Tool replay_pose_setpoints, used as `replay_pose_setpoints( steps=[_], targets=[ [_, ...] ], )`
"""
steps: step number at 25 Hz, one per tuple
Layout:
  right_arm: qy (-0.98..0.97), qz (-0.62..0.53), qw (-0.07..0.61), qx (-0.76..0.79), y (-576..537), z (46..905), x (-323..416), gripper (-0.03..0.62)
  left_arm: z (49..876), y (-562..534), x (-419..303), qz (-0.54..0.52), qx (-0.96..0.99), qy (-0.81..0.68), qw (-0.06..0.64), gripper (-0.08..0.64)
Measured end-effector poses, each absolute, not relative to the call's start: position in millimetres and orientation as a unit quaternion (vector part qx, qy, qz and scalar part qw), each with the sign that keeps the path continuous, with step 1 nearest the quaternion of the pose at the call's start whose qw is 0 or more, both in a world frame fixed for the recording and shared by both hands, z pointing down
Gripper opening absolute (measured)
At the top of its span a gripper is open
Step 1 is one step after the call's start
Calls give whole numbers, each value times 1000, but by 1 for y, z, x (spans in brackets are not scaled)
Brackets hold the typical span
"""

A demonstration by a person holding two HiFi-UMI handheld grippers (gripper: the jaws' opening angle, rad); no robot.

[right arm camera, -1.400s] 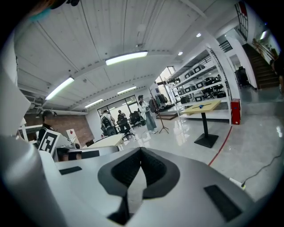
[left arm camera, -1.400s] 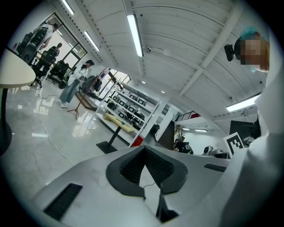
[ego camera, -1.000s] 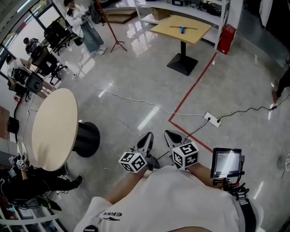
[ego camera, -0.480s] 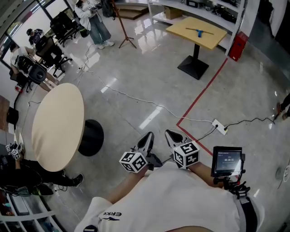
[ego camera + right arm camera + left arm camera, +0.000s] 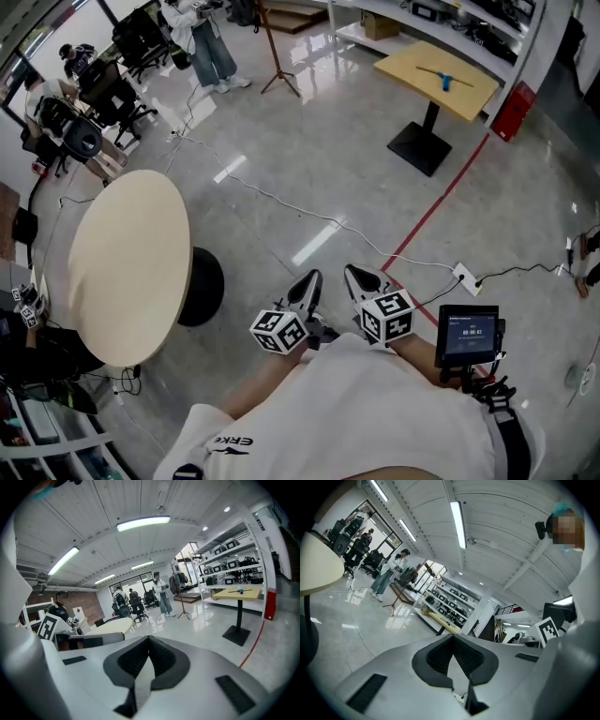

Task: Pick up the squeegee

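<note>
A blue-handled squeegee lies on a square yellow table at the far right of the head view, several steps away across the floor. The right gripper view shows the squeegee small on that table. My left gripper and right gripper are held side by side close to my body, both pointing forward, far from the table. The left gripper is shut with nothing in it. The right gripper is likewise shut and empty.
A round beige table on a black base stands at the left. A white cable runs across the grey floor to a power strip, beside a red tape line. People, office chairs and a tripod are at the far left; shelves stand behind the square table.
The whole view has advanced across the floor: the round table and the power strip have come nearer, and the square table has slid rightwards. Both grippers keep their place before my body.
</note>
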State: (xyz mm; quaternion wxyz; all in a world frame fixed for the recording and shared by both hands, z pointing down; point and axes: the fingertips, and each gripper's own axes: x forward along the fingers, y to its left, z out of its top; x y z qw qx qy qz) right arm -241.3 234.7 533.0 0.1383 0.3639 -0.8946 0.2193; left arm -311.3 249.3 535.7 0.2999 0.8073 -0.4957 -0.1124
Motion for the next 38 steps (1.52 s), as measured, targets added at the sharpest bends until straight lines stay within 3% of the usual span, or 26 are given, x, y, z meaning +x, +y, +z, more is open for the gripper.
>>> replay_pose_setpoints(
  steps=[15,38],
  targets=[
    [-896,220,147,356,175,541,-371,5,548,189,-440,-95,802,-510,297,5],
    [-892,211,125,380,39,528,-369,5,536,48,-435,-75,820,-494,279,5]
  ],
)
